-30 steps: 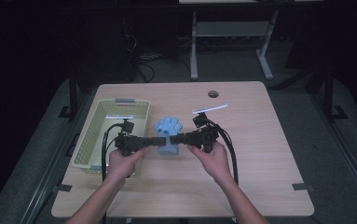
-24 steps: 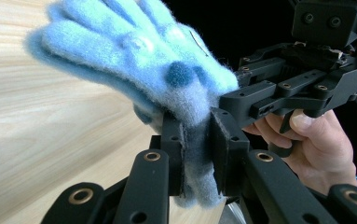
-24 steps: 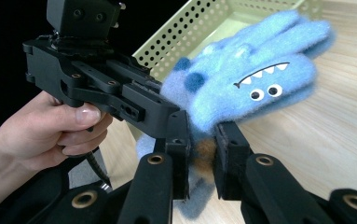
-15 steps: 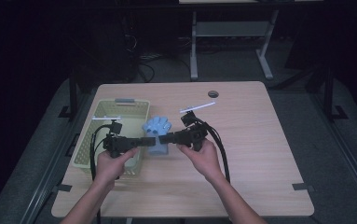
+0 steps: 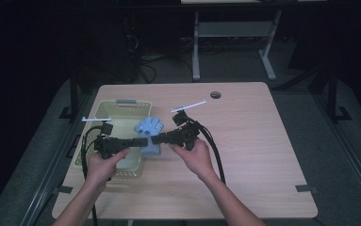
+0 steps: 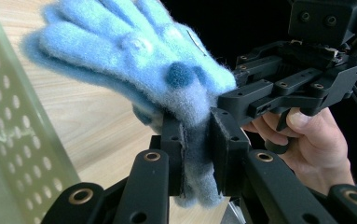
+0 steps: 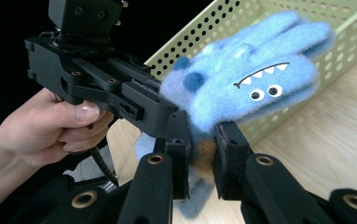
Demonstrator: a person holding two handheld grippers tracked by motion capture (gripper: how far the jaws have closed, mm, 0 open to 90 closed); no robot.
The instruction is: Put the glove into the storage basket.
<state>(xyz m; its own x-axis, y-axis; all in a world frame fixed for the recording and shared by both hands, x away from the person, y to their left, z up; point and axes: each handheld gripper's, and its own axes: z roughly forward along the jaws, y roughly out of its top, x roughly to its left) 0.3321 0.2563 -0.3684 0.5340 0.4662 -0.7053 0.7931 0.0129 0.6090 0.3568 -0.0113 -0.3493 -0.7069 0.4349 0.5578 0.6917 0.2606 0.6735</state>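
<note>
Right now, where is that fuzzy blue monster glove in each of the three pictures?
High view: blue monster glove left of centre, between the two grippers, beside the green basket.
Left gripper view: glove upper centre, cuff pinched between black jaws.
Right gripper view: glove upper right, face showing.
Shared landmark: the perforated green basket.

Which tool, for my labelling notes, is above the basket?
The left tool: it's held above the green basket, whereas the right tool is above the bare tabletop.

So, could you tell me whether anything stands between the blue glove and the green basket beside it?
Nothing visible does. The blue monster glove, held by both grippers, hangs at the perforated green basket's right wall, with only that wall to clear.
</note>
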